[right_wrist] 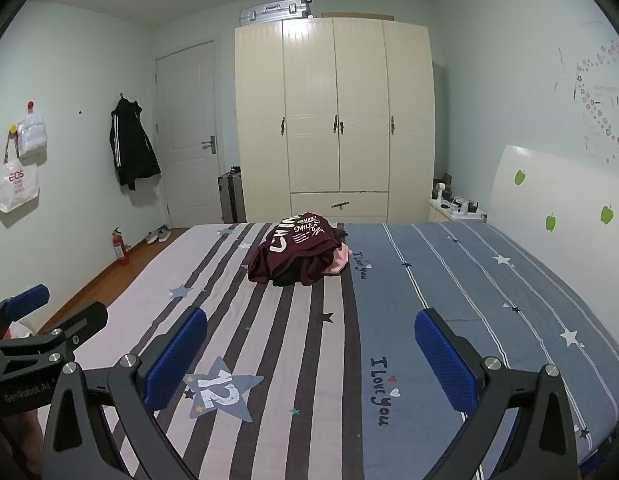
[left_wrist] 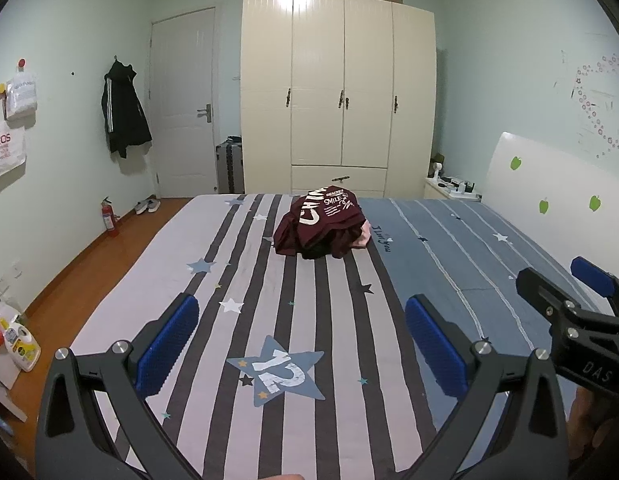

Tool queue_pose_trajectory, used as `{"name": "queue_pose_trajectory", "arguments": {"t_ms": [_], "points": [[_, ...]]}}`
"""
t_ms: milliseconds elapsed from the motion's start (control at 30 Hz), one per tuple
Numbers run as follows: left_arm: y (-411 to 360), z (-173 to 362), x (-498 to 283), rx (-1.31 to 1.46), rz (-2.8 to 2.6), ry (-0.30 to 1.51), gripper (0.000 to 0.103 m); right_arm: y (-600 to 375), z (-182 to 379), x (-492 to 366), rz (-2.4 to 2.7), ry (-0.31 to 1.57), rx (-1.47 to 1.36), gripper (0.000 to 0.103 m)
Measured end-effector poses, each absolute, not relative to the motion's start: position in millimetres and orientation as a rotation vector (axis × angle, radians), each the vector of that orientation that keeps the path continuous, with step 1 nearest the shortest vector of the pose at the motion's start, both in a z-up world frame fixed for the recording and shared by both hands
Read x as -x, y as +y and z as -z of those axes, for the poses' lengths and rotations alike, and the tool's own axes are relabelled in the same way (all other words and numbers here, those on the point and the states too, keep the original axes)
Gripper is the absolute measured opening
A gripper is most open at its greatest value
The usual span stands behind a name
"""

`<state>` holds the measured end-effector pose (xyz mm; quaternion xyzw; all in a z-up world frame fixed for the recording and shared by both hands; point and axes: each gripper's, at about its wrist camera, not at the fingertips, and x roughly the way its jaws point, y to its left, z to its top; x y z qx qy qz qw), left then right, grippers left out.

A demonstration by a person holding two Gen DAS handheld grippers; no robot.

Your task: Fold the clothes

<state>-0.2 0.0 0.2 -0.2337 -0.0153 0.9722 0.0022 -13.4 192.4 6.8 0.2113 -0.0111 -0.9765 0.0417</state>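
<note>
- Striped bedsheet (left_wrist: 269,420) is stretching bare beneath left gripper (left_wrist: 301,344) and right gripper (right_wrist: 309,354), both gaping wide, gripping nothing.
- Maroon T-shirt (left_wrist: 321,220) is topping the clothes heap well ahead.
- Judging: approaching low, pinching its near hem.

We hold our left gripper (left_wrist: 301,344) and right gripper (right_wrist: 309,354) side by side, both tilted slightly downward, their 2 blue-padded fingers (left_wrist: 167,344) spread wide with nothing between them.
</note>
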Motion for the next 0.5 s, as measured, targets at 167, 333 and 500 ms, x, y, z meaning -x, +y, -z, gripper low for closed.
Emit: {"name": "queue_pose_trajectory", "arguments": {"t_ms": [167, 333, 500], "points": [[0.1, -1.0, 1.0, 0.727, -3.053, -0.045, 0.102, 192.2, -6.5, 13.1, 2.990, -0.032, -0.646, 0.102], [0.2, -1.8, 1.9, 0.721, -3.056, -0.043, 0.102, 191.9, -6.3, 12.8, 2.991, -0.030, -0.645, 0.102], [0.2, -2.6, 2.7, 0.715, -3.059, -0.040, 0.102, 191.6, -6.0, 12.5, 2.992, -0.029, -0.643, 0.102]]}}
